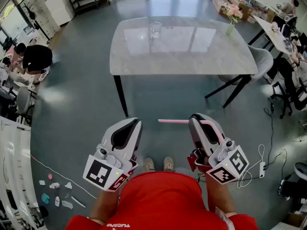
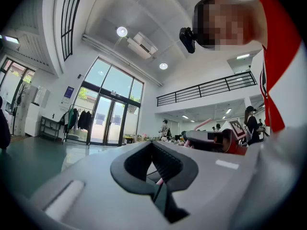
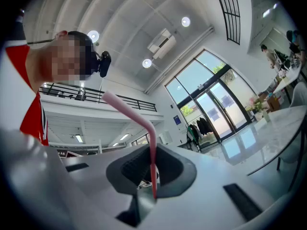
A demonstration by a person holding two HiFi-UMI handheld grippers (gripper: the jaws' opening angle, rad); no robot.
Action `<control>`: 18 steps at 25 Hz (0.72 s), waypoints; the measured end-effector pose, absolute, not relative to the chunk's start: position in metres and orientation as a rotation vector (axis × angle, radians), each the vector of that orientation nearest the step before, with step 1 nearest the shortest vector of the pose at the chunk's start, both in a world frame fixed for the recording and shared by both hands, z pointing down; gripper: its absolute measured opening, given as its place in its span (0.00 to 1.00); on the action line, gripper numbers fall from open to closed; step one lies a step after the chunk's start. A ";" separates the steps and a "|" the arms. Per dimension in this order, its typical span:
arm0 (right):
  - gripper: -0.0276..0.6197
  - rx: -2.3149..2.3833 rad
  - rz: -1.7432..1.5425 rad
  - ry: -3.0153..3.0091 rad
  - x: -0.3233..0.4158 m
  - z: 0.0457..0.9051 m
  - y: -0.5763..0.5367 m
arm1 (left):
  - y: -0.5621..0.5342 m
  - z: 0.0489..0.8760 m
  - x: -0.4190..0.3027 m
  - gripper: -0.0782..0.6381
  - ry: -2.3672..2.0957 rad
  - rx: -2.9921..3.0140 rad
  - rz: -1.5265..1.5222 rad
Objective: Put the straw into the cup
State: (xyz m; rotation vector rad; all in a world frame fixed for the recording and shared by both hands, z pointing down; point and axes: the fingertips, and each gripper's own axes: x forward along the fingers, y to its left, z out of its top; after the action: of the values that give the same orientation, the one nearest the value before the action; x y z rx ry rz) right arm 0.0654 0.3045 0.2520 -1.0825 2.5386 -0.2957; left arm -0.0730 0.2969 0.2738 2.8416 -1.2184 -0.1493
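Note:
A clear glass cup stands near the far edge of a marble-topped table, well ahead of me and apart from both grippers. My right gripper is held close to my body, shut on a pink bendy straw. The straw's long part sticks out to the left, and its bent part runs back along the gripper. In the right gripper view the straw rises from between the pinched jaws of the right gripper and bends left. My left gripper is beside it, its jaws together on nothing.
A vase of flowers stands at the table's far right corner, with a grey chair beside the table. Floor lies between me and the table. People sit at desks on the left and right. A power strip and cable lie to my right.

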 end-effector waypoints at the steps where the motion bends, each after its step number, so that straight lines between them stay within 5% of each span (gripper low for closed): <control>1: 0.08 -1.082 -0.296 2.539 0.065 0.252 0.304 | 0.296 0.274 -0.073 0.12 -1.218 2.842 -0.149; 18: 0.08 -1.052 -0.327 2.508 0.069 0.250 0.308 | 0.299 0.278 -0.067 0.12 -1.206 2.846 -0.155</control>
State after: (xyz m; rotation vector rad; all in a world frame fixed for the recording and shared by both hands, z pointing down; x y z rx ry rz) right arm 0.0693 0.3082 0.2495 -1.0519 2.5082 -0.3267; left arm -0.0665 0.2994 0.2778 2.8456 -1.2061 -0.1553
